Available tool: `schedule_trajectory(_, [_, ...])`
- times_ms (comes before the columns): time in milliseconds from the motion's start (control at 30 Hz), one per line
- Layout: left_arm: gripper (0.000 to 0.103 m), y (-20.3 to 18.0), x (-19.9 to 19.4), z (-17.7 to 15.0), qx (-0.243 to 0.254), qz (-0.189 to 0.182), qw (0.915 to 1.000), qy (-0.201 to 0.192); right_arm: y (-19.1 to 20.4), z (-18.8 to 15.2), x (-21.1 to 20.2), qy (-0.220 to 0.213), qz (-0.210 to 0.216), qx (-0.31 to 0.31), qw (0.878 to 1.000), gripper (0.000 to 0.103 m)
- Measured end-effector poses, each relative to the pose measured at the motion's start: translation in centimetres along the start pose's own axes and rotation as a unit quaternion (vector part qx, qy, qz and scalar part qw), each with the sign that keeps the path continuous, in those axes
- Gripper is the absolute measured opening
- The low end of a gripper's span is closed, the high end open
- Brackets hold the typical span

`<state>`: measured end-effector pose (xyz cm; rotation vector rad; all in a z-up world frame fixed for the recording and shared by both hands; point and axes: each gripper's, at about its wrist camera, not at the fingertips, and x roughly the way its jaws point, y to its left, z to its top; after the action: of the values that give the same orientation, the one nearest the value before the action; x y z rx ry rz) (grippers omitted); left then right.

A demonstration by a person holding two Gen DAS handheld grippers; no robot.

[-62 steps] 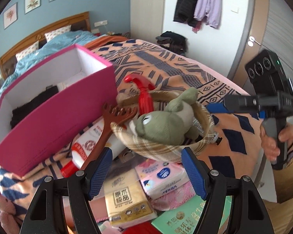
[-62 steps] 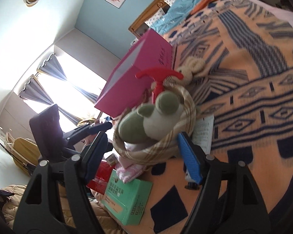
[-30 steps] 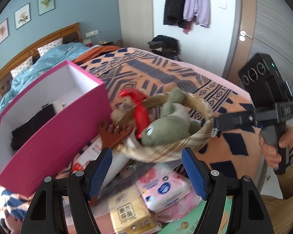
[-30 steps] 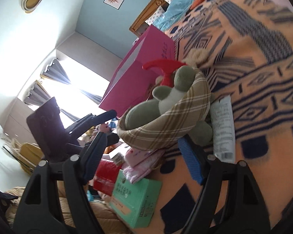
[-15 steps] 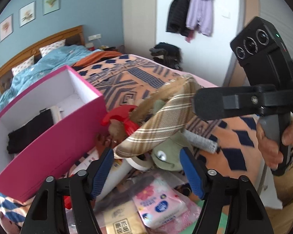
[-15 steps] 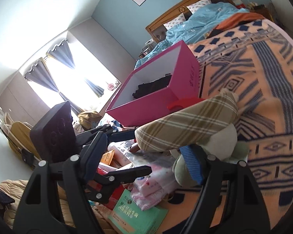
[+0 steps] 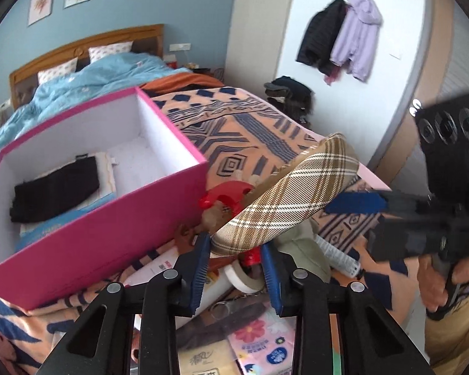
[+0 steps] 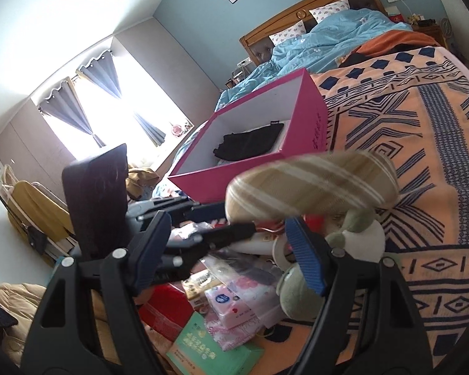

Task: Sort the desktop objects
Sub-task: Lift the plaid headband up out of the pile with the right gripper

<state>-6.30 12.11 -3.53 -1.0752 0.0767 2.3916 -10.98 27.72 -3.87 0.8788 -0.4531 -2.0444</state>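
Now the plaid basket (image 7: 284,200) is tipped over, its load dumped: green plush toy (image 8: 300,290) lies on the bed at 6 o'clock below it. Left hand-held gripper (image 7: 234,265) is closing on the rim; right hand-held gripper (image 8: 231,250) gapes wide, empty. Soft woven cloth, sagging.

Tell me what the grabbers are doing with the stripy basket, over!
Left gripper closing on plaid basket edge. Right gripper open, one finger on basket's far side. Basket tipped up. Green plush frog, tape roll spilled underneath.
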Motion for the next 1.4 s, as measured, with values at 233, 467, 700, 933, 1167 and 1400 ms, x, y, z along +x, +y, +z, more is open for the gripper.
schedule_trajectory(233, [0.031,2.5,0.2,0.1,-0.056,-0.014,0.9982,0.017,-3.1,-1.5,-1.9,-0.024,-0.114,-0.003,0.993,0.077])
schedule_trajectory(467, [0.031,3.6,1.1,-0.5,-0.085,-0.017,0.9956,0.034,-5.8,0.6,-0.1,-0.044,-0.162,-0.015,0.986,0.045])
schedule_trajectory(700, [0.036,2.9,0.0,-0.2,-0.067,0.008,0.9975,0.021,-5.5,1.9,1.3,-0.057,-0.19,-0.05,0.979,0.021])
schedule_trajectory(933, [0.045,1.7,-2.6,0.1,-0.044,0.018,0.9987,-0.02,-1.8,3.4,0.8,-0.067,-0.234,-0.101,0.965,0.02])
schedule_trajectory(1167, [0.037,2.1,-4.9,-0.3,-0.039,-0.003,0.9982,-0.046,2.3,4.1,1.1,-0.037,-0.251,-0.163,0.953,0.02])
schedule_trajectory(1400, [0.034,3.8,-5.9,-0.6,-0.07,-0.048,0.9954,-0.045,6.2,4.2,0.9,-0.033,-0.262,-0.219,0.939,0.022])
